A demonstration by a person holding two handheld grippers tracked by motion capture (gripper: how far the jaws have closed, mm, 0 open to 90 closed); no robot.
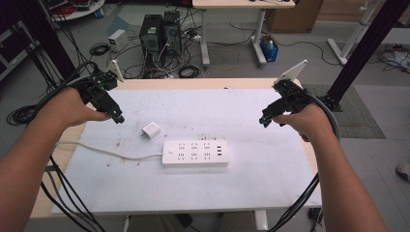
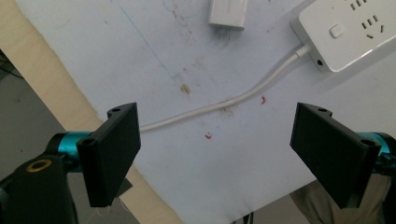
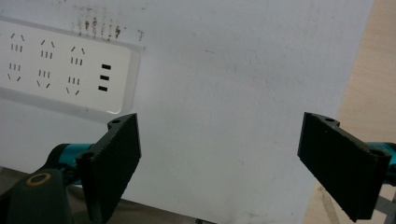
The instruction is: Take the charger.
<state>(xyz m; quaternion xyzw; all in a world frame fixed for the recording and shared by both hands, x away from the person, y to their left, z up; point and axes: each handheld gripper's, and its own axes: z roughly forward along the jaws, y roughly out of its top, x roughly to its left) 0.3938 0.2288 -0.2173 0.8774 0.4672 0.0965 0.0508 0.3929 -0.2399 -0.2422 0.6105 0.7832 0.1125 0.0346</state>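
1. Left tongs (image 1: pixel 118 118) hover over the worktop's (image 1: pixel 270 169) far left, jaws wide apart and empty.
2. The white plug adapter (image 1: pixel 151 131) lies just right of them.
3. The power strip (image 1: pixel 195 153) lies centre, nearer.
4. Right tongs (image 1: pixel 263 121) hover far right, wide apart, empty.

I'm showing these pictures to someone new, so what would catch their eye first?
Probably the white power strip lying at the middle of the white table, its cord trailing off to the left. Just behind it to the left lies a small white plug adapter. The left gripper and right gripper hang open above the table, one at each side.
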